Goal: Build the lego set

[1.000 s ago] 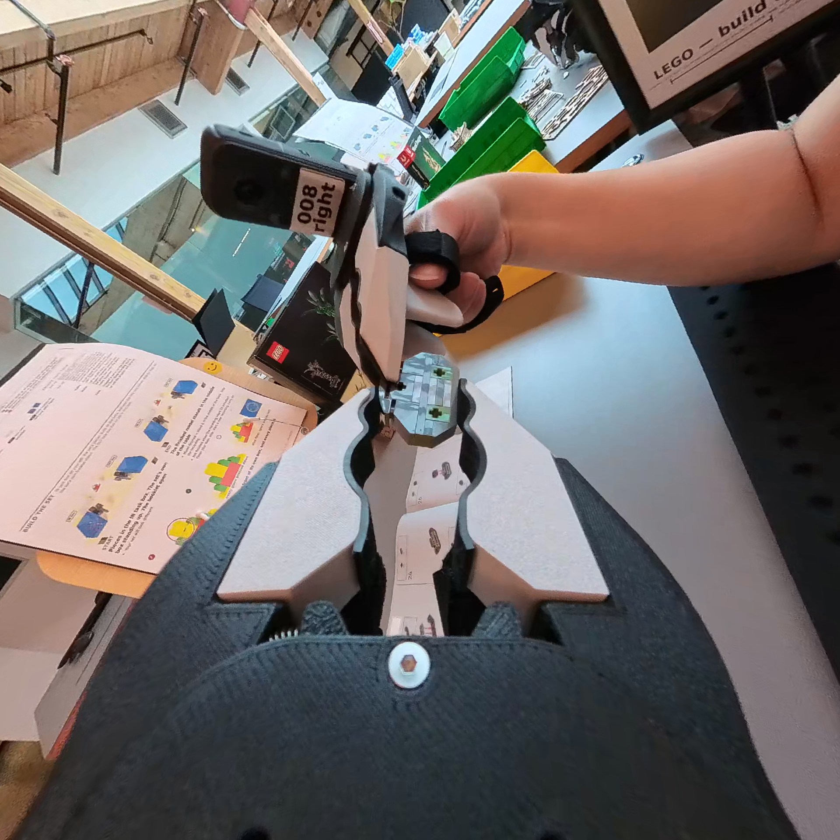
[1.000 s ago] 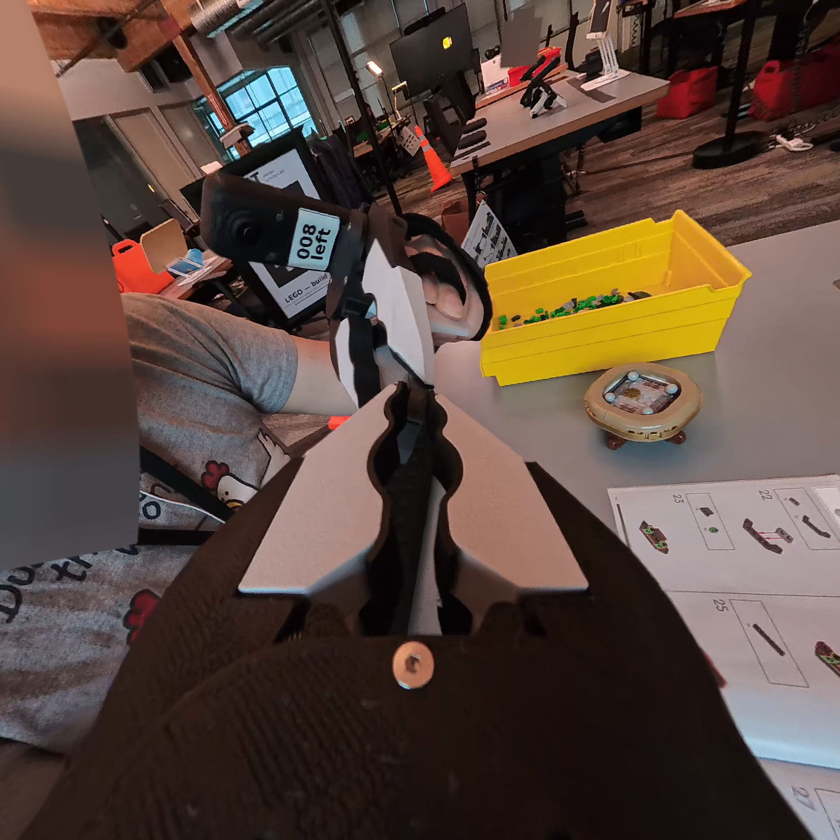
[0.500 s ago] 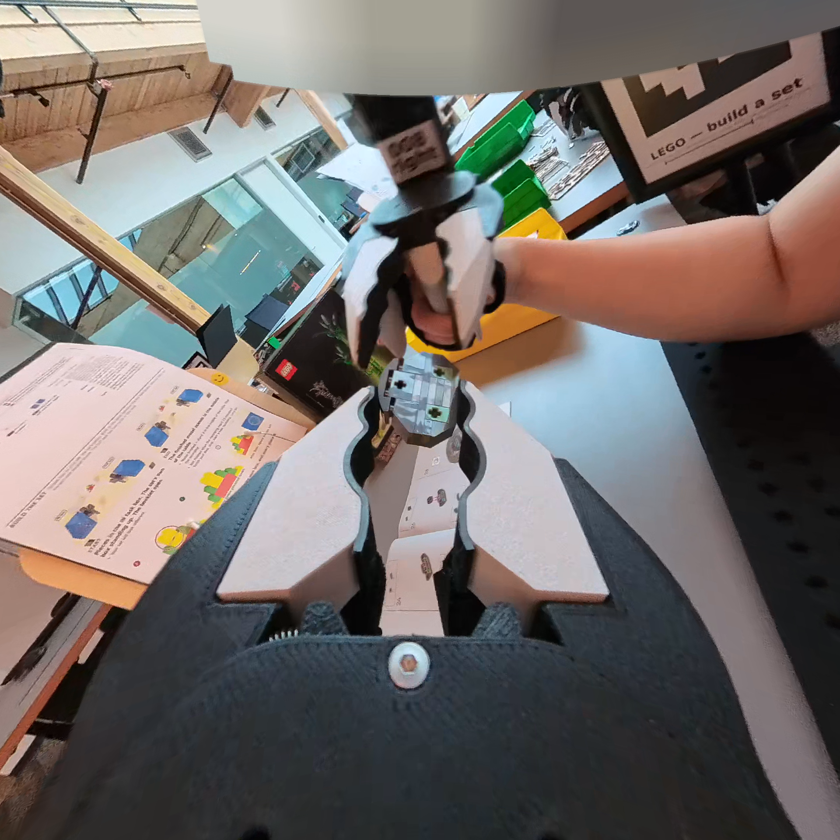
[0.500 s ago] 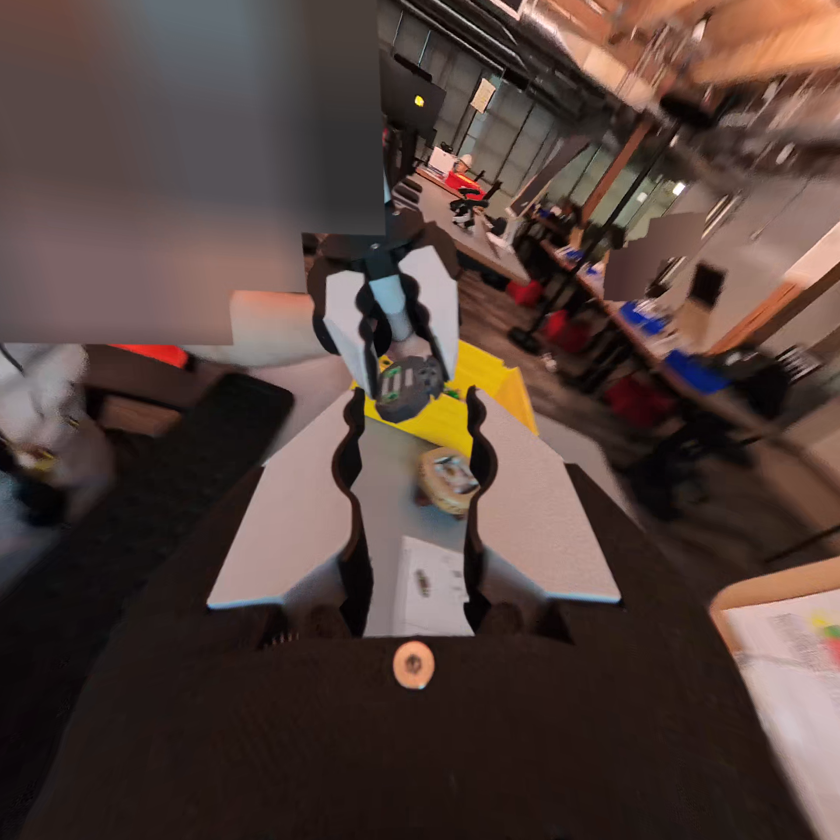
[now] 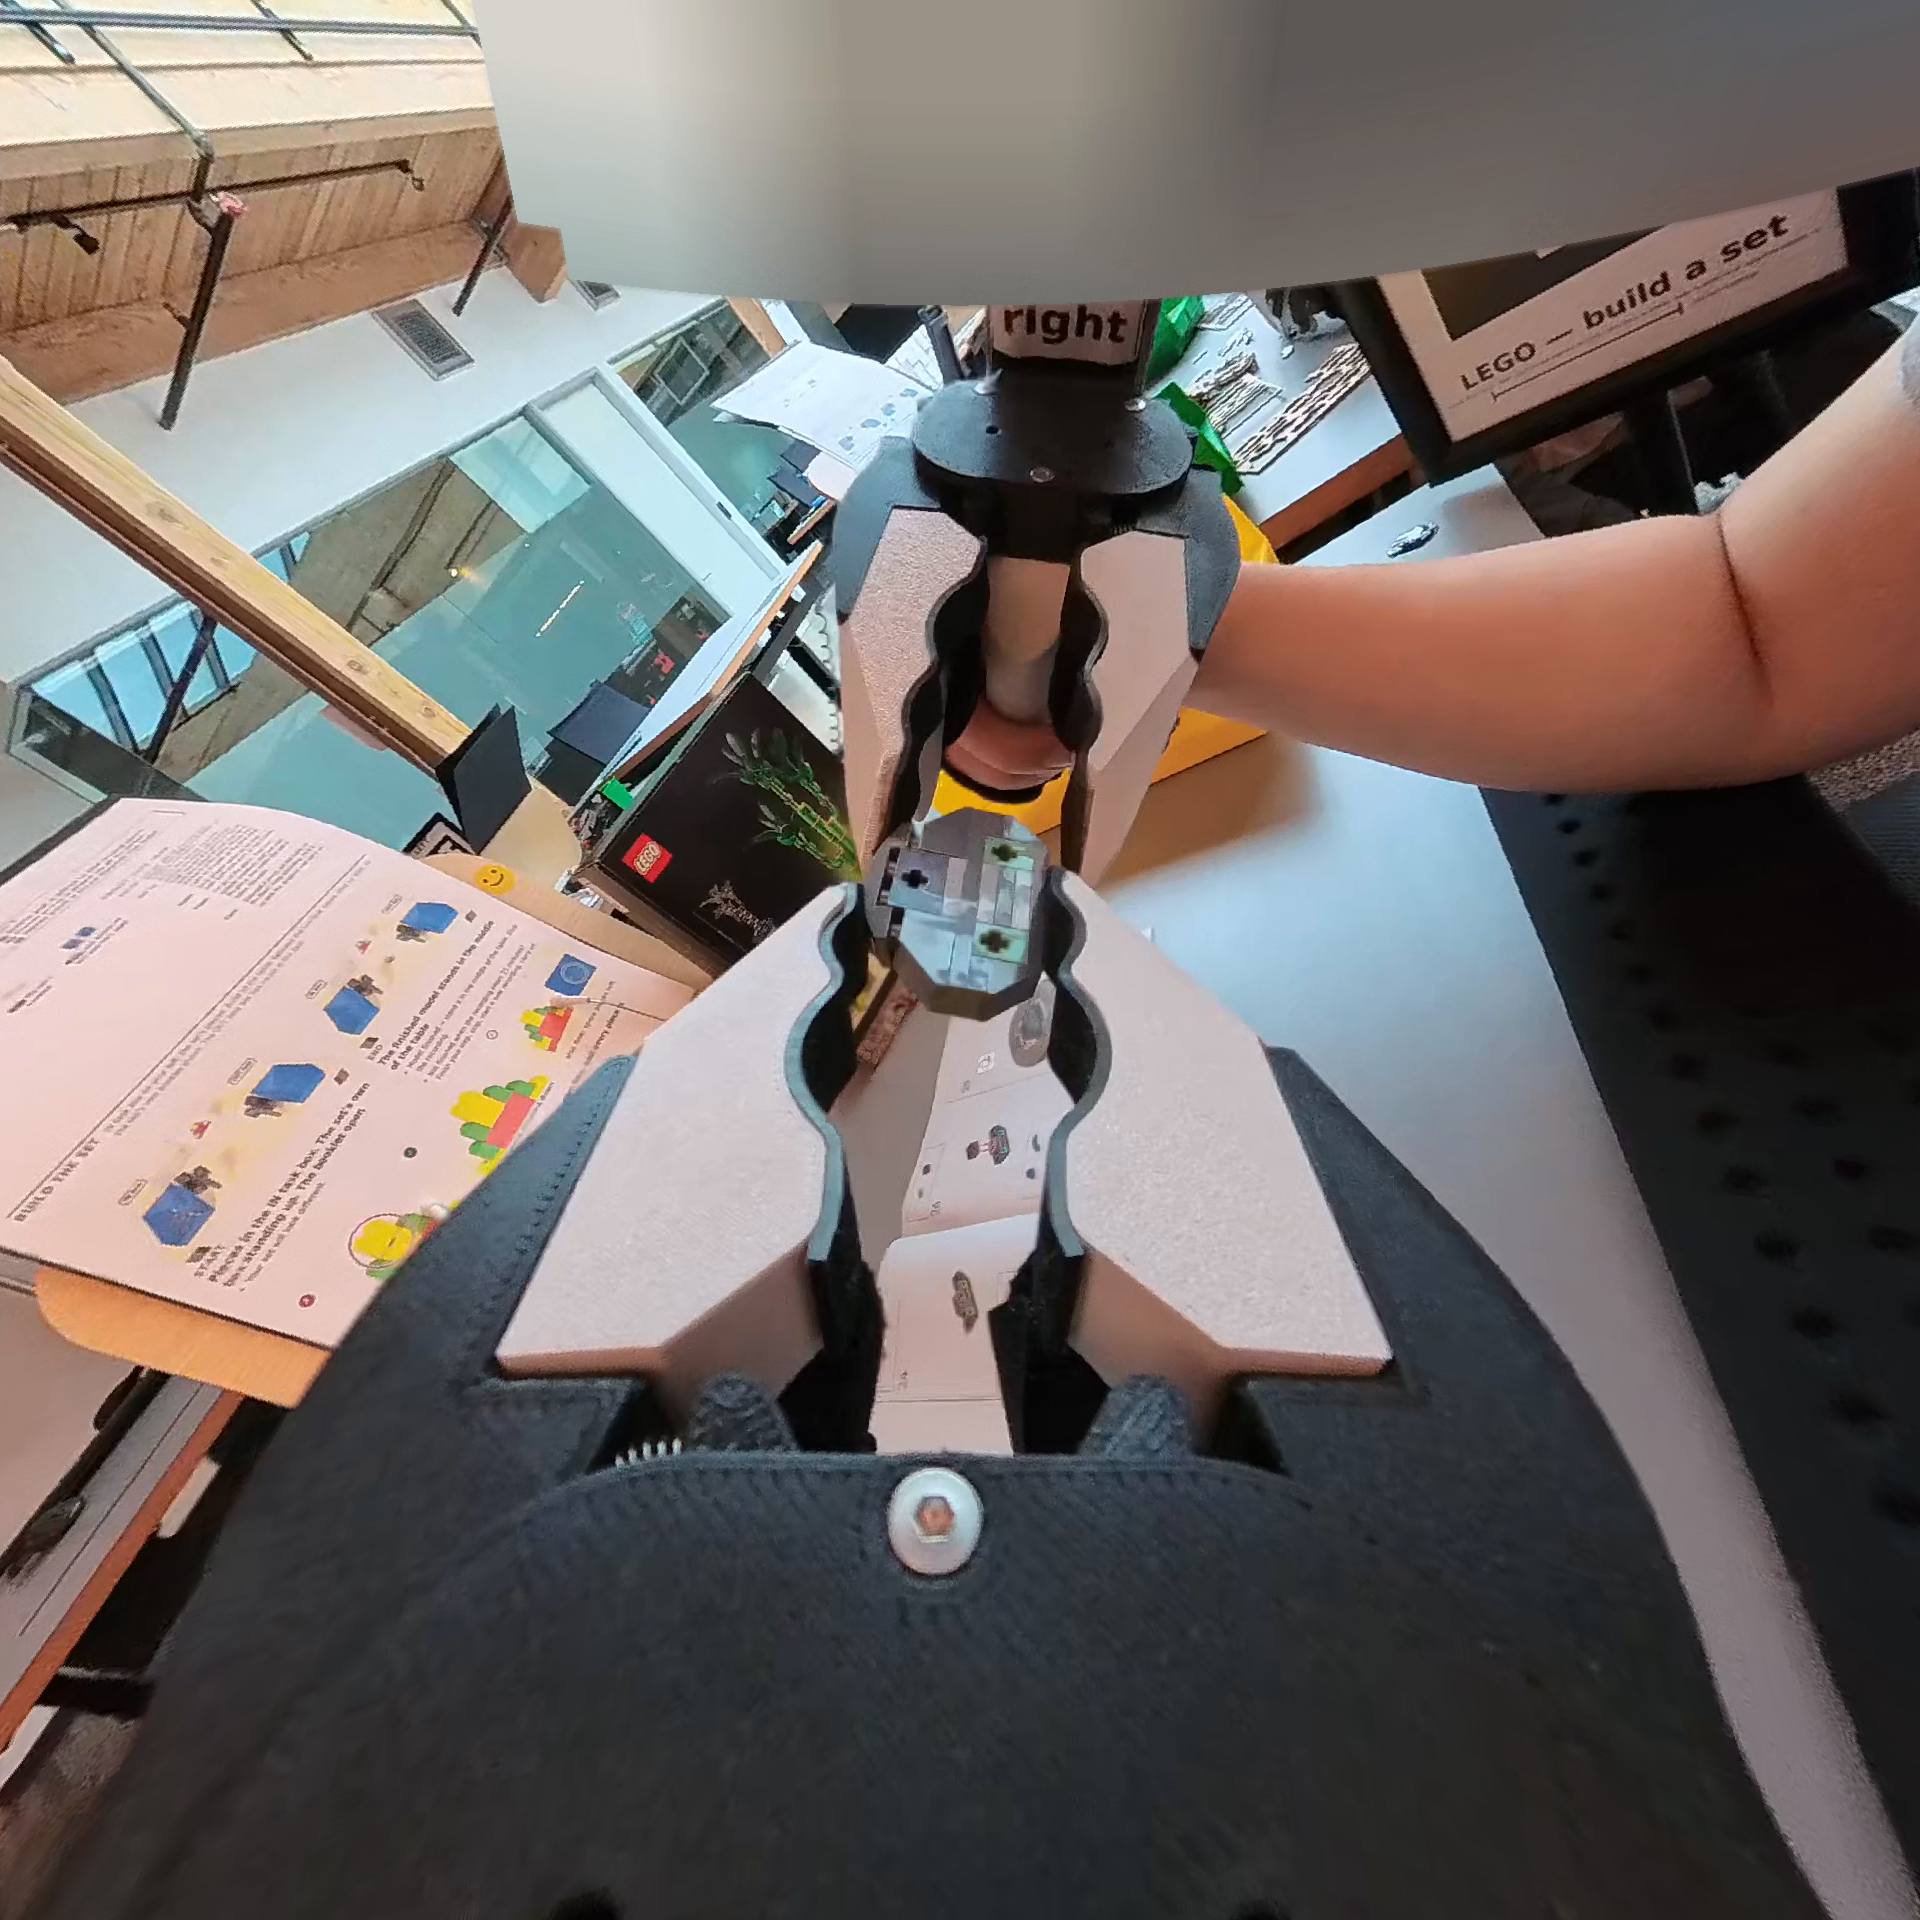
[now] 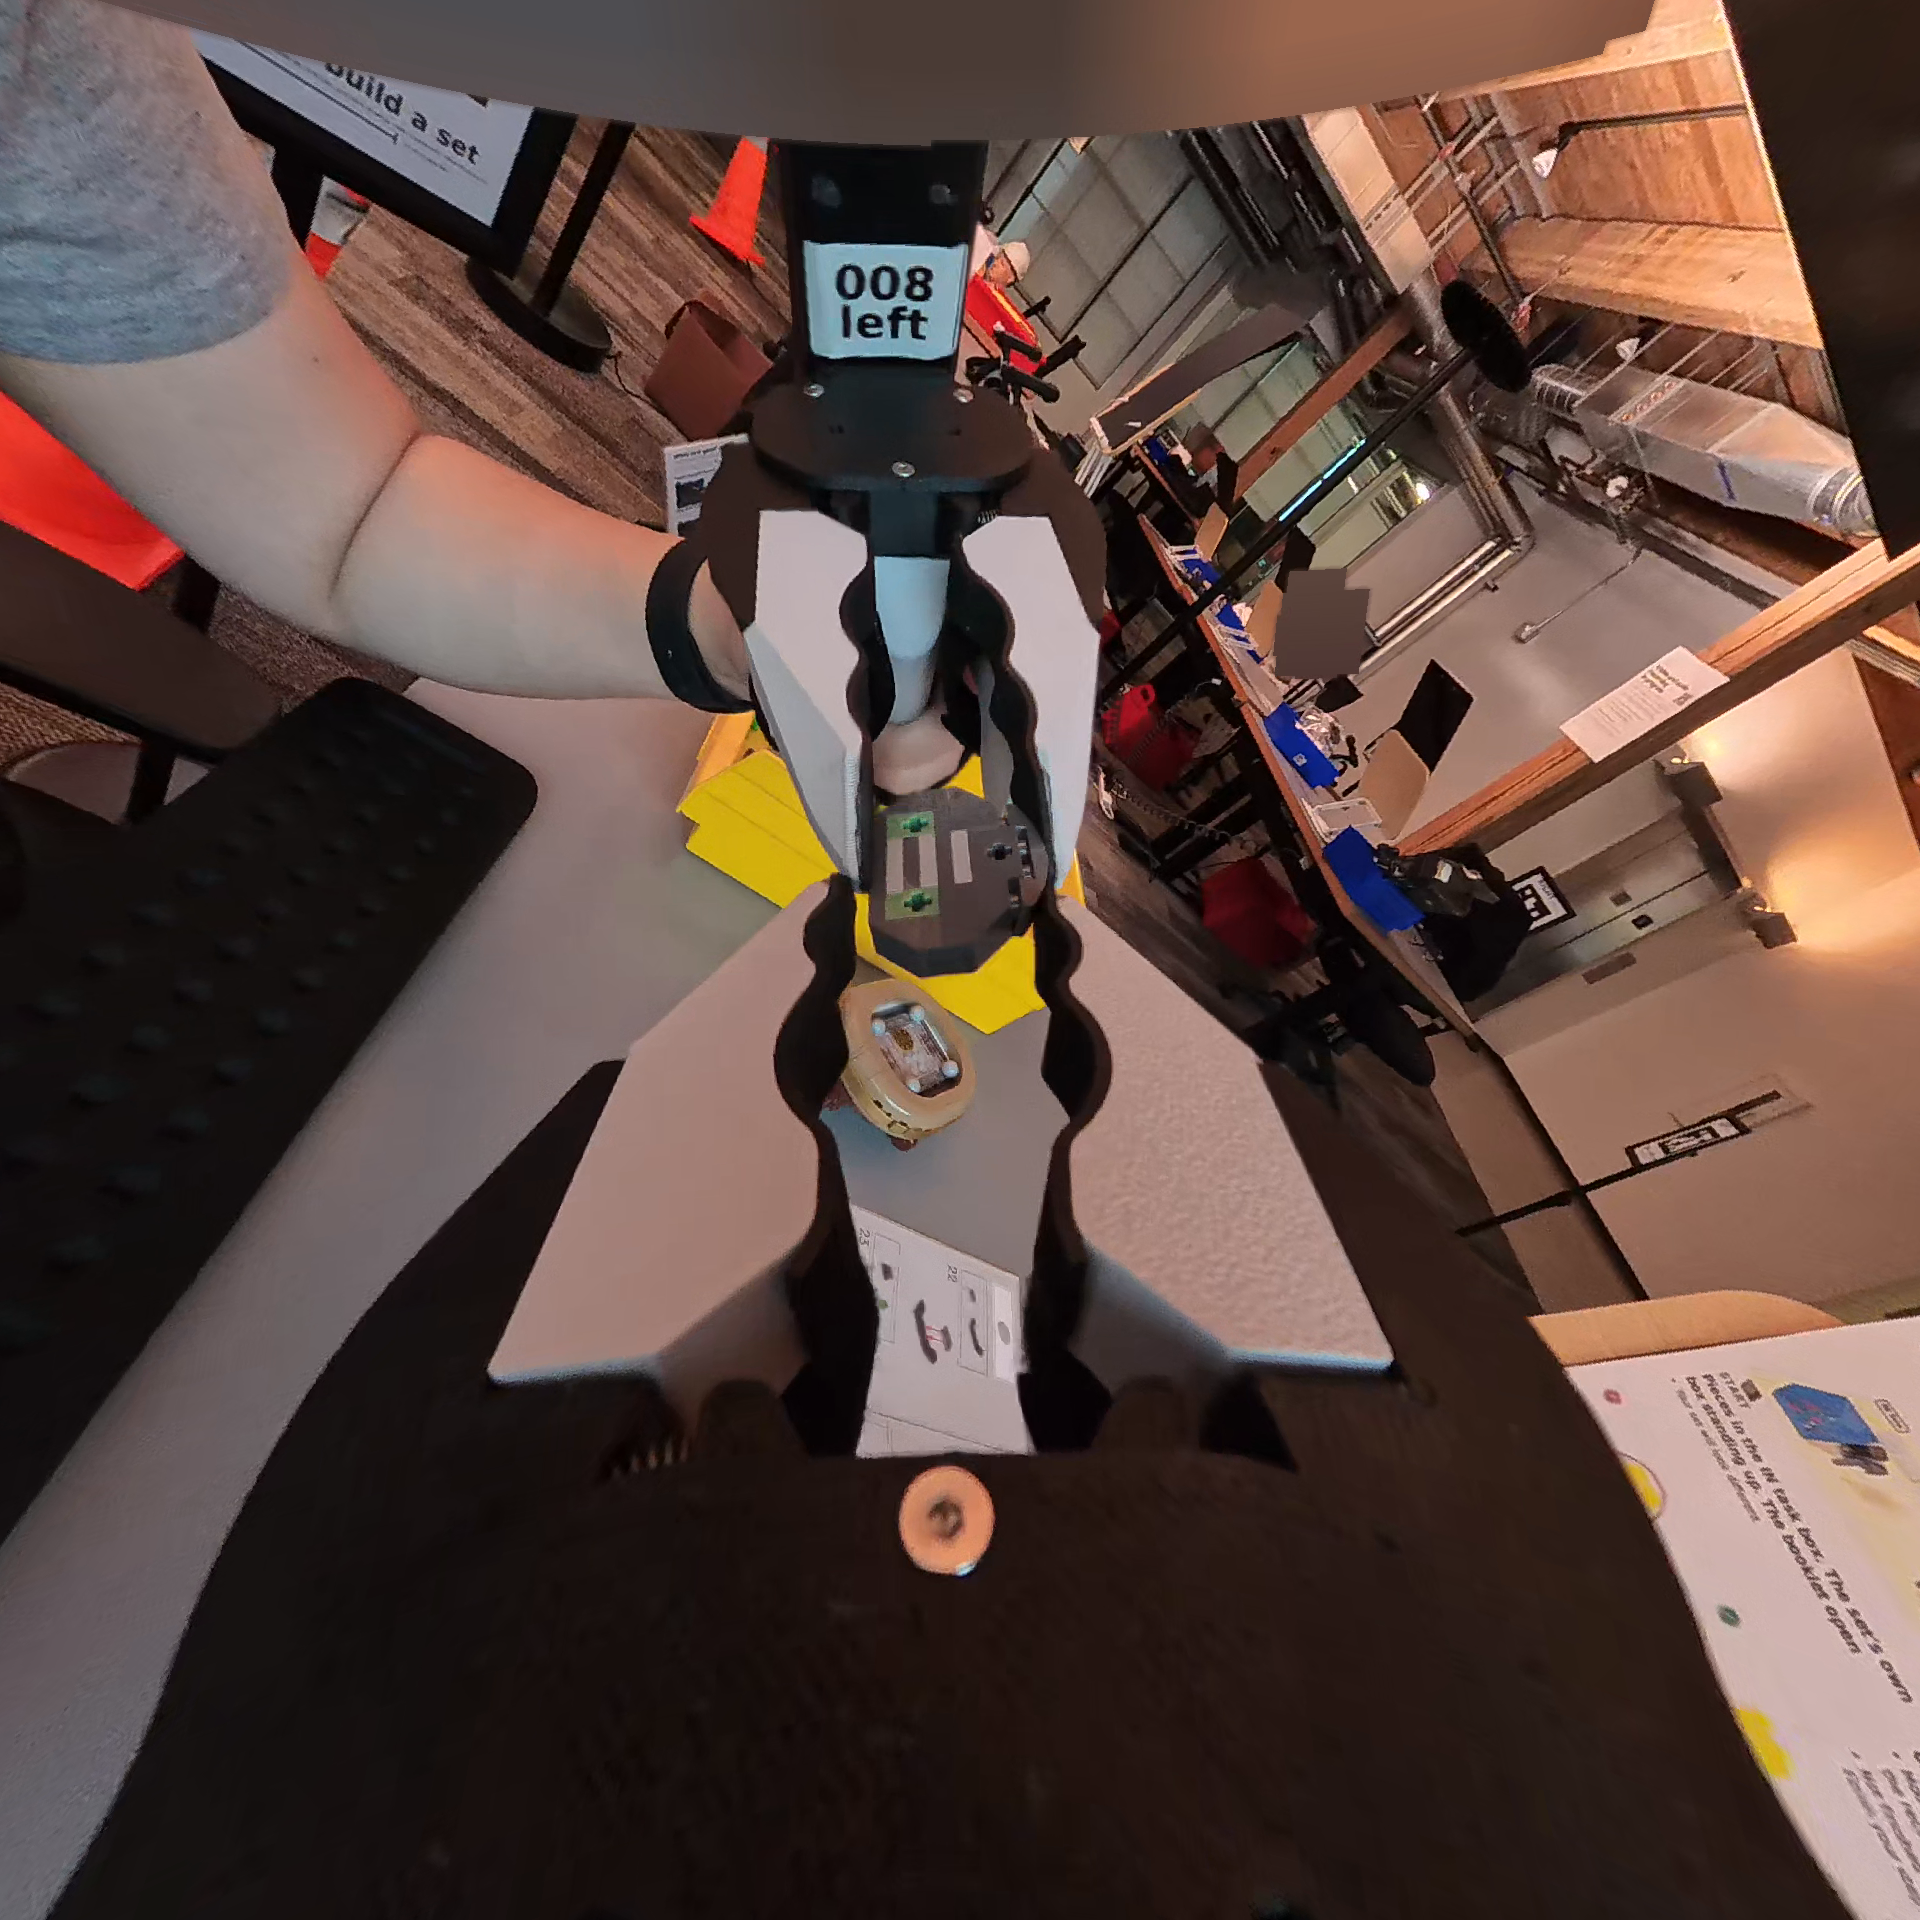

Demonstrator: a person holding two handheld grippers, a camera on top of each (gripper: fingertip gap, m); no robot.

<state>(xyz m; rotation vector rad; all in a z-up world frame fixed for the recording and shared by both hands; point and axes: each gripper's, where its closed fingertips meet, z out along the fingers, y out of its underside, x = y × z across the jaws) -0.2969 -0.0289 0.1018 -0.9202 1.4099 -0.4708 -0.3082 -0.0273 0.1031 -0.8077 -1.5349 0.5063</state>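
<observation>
A small dark grey lego assembly (image 5: 961, 925) with light grey tiles and two green spots is clamped between the tips of my left gripper (image 5: 954, 899), held up above the grey table (image 5: 1351, 987). My right gripper (image 6: 940, 899) faces the left one head on. Its jaws are open and its tips flank the same assembly (image 6: 935, 883) from the far side. I cannot tell whether they touch it. Each gripper also shows in the other's view, the right (image 5: 982, 847) and the left (image 6: 945, 831). A tan round lego assembly (image 6: 909, 1070) sits on the table below.
A yellow bin (image 6: 764, 831) stands behind the tan assembly. The open instruction booklet (image 6: 935, 1340) lies under the grippers. A printed sheet on a board (image 5: 260, 1060) and a black lego box (image 5: 727, 831) are on one side, a black perforated mat (image 5: 1714, 1039) on the other. Left and right tips are no more than a few centimetres apart.
My right gripper went from shut to open and swung round to face the left gripper, bringing its tips up around the grey assembly. The left gripper kept its hold.
</observation>
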